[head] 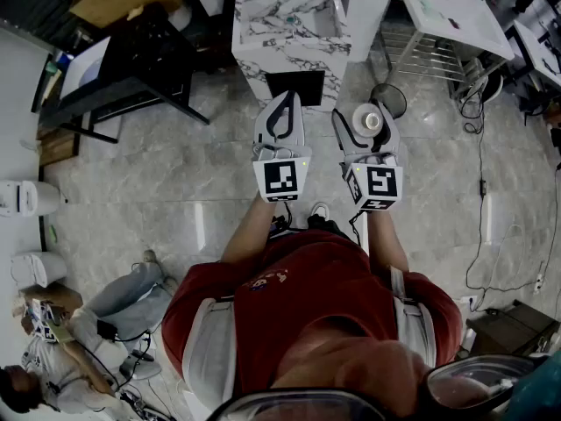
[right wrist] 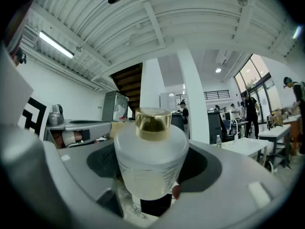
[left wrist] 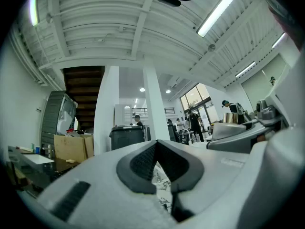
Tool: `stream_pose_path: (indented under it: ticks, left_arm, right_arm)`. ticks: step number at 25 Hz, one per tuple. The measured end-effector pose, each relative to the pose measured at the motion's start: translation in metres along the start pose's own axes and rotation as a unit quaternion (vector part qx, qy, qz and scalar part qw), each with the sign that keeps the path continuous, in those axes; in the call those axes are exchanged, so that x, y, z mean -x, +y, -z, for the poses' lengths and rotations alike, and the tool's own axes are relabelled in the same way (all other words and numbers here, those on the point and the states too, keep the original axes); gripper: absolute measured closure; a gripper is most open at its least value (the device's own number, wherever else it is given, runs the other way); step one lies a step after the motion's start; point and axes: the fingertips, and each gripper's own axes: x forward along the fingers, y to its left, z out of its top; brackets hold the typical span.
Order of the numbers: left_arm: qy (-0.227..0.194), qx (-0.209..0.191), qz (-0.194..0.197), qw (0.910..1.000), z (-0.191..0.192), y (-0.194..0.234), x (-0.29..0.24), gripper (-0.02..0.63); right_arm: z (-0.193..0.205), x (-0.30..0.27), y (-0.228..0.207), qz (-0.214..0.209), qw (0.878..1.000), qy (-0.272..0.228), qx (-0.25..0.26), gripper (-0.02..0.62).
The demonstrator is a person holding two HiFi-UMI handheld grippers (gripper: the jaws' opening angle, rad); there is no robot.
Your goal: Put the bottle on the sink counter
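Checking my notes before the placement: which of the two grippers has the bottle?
The right gripper: the frosted, gold-capped bottle stands clamped between its jaws. The left gripper has its jaws shut on nothing.

Left claw (head: 284,105) closed, empty; right claw (head: 366,119) clamping bottle (right wrist: 151,156).

Left gripper (head: 285,103) and right gripper (head: 366,123) side by side above marble floor (head: 158,174), both pointing toward sink (head: 254,46) ahead. Left jaws together, nothing between them. Right jaws clamp bottle (head: 372,121), seen from above as a pale disc. Sink well apart from both. Black table (head: 131,68) upper left; seated person (head: 105,323) lower left
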Motion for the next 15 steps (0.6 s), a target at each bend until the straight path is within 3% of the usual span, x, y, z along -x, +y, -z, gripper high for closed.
stream_pose_path:
  ticks: [8, 15]
  left_arm:
    - [-0.007, -0.004, 0.011, 0.9999, -0.013, 0.019, 0.081, 0.603]
    - [-0.023, 0.011, 0.025, 0.9994, -0.014, 0.003, 0.095, 0.603]
  right_arm:
    - [0.001, 0.056, 0.071, 0.018, 1.0, -0.001, 0.005, 0.252]
    - [0.003, 0.082, 0.076, 0.028, 1.0, -0.01, 0.005, 0.252]
